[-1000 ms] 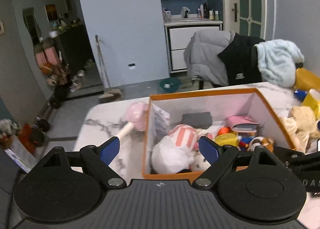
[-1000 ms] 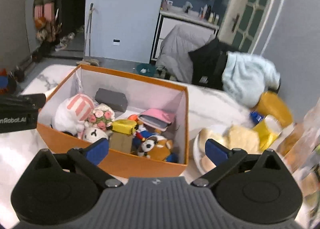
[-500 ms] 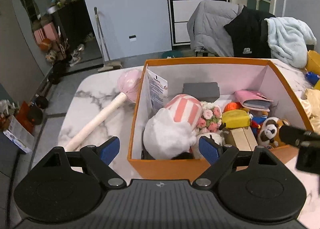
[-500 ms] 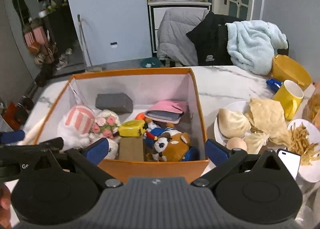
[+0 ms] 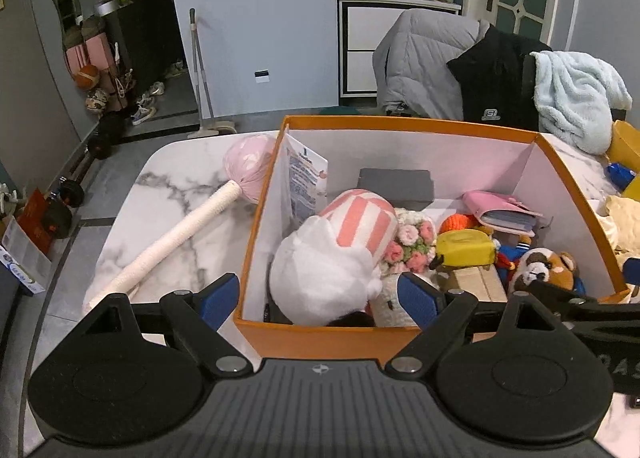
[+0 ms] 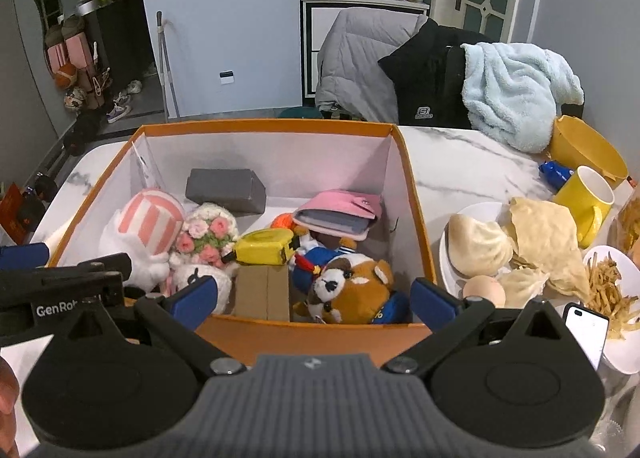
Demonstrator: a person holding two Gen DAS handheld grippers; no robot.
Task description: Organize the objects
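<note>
An orange box [image 5: 400,123] [image 6: 264,124] stands on the marble table, full of toys. Inside are a white plush with a pink striped hat [image 5: 332,254] [image 6: 140,234], a knitted flower bouquet [image 6: 206,236], a yellow tape measure [image 6: 264,246], a brown dog plush [image 6: 352,286], a pink wallet [image 6: 340,212], a grey block [image 6: 224,190] and a cardboard block [image 6: 262,292]. My left gripper [image 5: 320,294] is open and empty at the box's near left corner. My right gripper [image 6: 312,296] is open and empty at the near wall, over the dog plush.
A pink massage hammer with a white handle [image 5: 188,226] lies on the table left of the box. Right of the box are a plate of buns [image 6: 480,246], a yellow mug [image 6: 584,198], fries [image 6: 608,286] and a phone [image 6: 584,328]. Chairs with jackets stand behind.
Both grippers have come closer to the box and tilted down over it. The jaws stay open. The box contents have not moved.
</note>
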